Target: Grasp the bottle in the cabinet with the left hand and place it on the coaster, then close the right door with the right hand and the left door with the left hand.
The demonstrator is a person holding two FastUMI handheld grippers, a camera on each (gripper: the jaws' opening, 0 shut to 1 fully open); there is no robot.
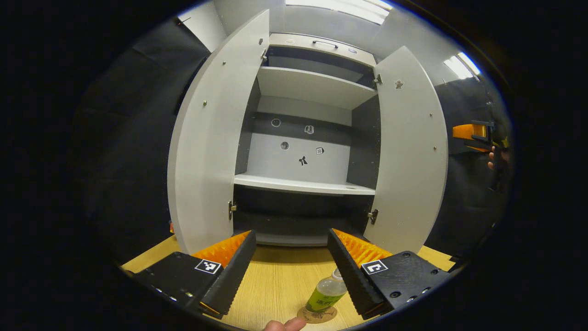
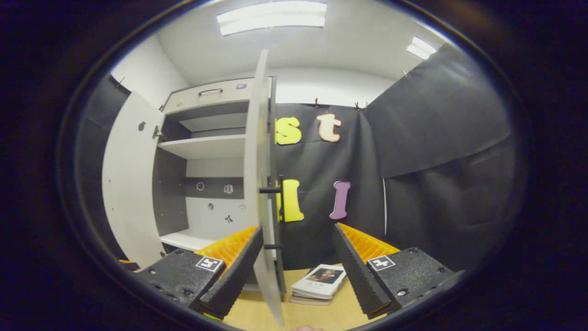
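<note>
In the left gripper view, a small clear bottle with a green label stands on a round cork coaster on the wooden table. My left gripper is open above and behind the bottle, apart from it. The grey cabinet faces me with its left door and right door both swung open. In the right gripper view my right gripper is open. The right door's edge stands between its fingers, nearer the left finger. The door's black handle juts out at mid-height.
A small stack of books lies on the table right of the door. Black cloth walls close in both sides. The other gripper, held by a hand, appears at the far right of the left gripper view. A fingertip shows near the coaster.
</note>
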